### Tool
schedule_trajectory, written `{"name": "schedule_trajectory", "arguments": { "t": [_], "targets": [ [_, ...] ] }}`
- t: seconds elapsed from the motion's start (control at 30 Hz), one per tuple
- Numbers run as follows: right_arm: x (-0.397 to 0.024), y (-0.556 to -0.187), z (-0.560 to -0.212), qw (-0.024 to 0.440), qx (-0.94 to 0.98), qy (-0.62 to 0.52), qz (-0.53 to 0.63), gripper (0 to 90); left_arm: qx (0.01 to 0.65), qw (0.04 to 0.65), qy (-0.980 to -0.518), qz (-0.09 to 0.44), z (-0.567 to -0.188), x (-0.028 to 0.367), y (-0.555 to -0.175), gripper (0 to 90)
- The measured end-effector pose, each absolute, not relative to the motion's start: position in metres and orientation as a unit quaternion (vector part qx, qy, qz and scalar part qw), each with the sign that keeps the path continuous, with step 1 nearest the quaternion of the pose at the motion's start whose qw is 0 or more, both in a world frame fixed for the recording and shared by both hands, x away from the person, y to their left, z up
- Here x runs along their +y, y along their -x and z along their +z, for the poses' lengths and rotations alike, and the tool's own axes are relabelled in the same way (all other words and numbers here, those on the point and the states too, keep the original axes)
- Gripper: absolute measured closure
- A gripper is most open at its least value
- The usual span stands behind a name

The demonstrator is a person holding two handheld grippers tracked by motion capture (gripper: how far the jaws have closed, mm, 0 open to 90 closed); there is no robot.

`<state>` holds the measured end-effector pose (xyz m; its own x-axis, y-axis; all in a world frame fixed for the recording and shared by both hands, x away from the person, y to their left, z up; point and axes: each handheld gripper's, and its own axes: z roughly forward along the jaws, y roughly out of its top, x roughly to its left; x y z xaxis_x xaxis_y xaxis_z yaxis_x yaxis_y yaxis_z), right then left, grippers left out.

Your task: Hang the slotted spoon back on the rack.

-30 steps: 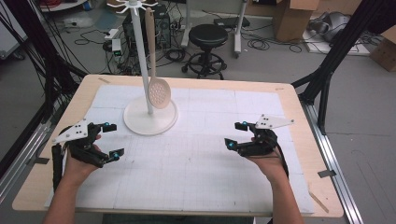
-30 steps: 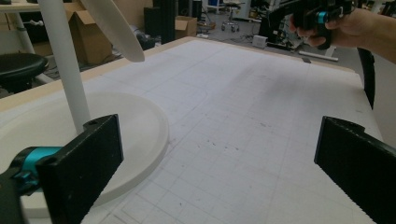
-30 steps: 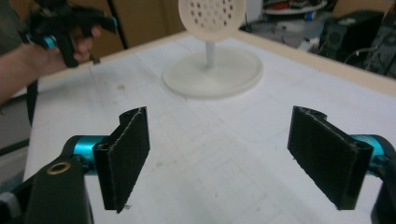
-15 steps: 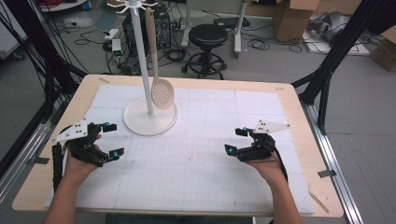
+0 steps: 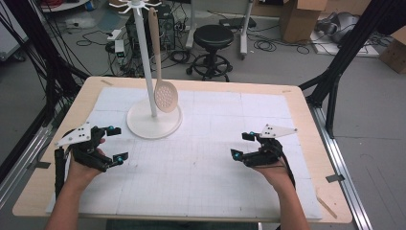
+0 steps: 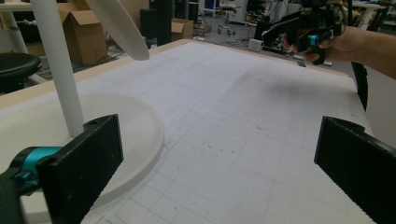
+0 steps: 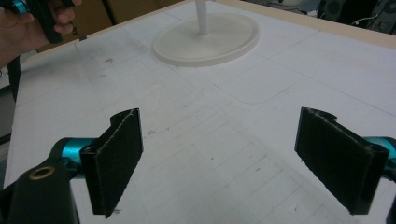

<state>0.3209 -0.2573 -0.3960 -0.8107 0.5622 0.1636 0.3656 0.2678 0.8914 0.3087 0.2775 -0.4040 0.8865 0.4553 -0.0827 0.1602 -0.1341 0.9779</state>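
Both claws, left claw (image 5: 115,143) and right claw (image 5: 243,145), gape over bare mat (image 5: 201,158).

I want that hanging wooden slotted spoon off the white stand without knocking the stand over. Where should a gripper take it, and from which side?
Probably the slim handle of the pale wooden slotted spoon, above its perforated bowl, where it is narrow and hangs nearly upright from a hook at the top of the white stand. Approach from the spoon's right, away from the pole, with the open right gripper.
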Motion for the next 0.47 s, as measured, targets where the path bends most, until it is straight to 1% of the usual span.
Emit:
{"name": "schedule_trajectory", "arguments": {
  "t": [0.47],
  "targets": [
    [-0.2559,-0.3226,-0.3986,0.086,0.795,-0.294,0.524,14.3,0.210,0.619,-0.748,0.114,-0.4077,0.2751,-0.3118,1.7]
  ]
}}
